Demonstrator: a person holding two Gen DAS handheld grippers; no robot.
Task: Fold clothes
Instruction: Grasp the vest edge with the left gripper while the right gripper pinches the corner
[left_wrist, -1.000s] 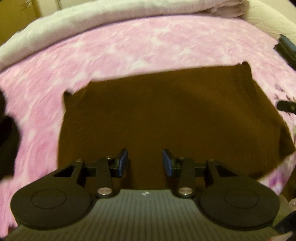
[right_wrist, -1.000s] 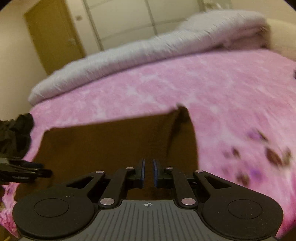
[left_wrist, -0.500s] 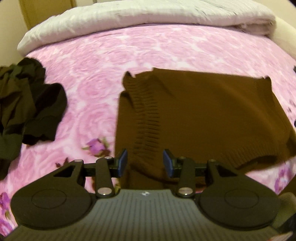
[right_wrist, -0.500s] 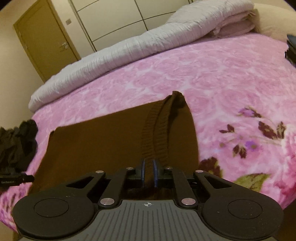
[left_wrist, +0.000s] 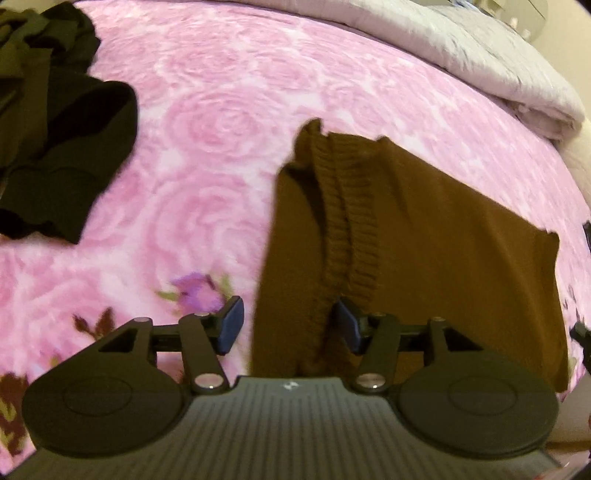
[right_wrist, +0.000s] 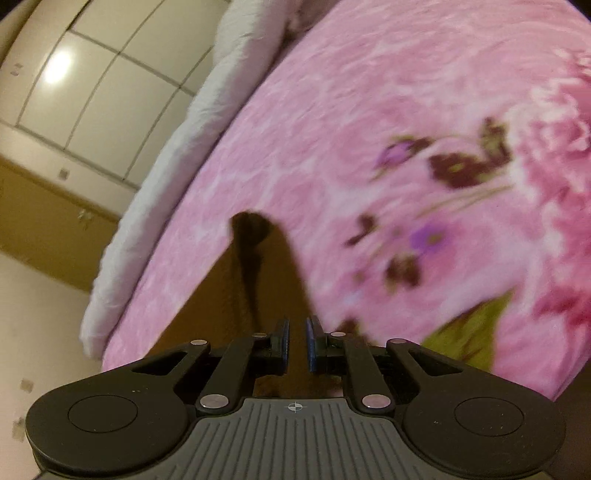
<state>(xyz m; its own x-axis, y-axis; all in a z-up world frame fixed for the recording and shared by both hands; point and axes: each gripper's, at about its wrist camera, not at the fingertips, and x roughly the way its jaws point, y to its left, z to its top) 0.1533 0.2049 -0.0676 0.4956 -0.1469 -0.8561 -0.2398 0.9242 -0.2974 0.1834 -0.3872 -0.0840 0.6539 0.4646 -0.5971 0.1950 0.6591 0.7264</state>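
Note:
A brown knit sweater (left_wrist: 424, 236) lies folded on the pink floral bedspread (left_wrist: 207, 122), its ribbed hem running toward me. My left gripper (left_wrist: 288, 325) is open, its jaws standing on either side of the sweater's near left edge. In the right wrist view the sweater (right_wrist: 266, 280) shows as a narrow brown strip running away from me. My right gripper (right_wrist: 297, 343) is shut on the sweater's near edge, and the view is strongly tilted.
A heap of dark clothes (left_wrist: 55, 122) lies on the bed at the left. A rolled white duvet (left_wrist: 480, 62) lies along the far side of the bed. White wardrobe doors (right_wrist: 92, 92) and a wooden door (right_wrist: 44, 229) stand beyond the bed.
My left gripper has swung left along the sweater to its left edge, staying open. My right gripper stays shut on the sweater and has tilted hard, closer to the bedspread.

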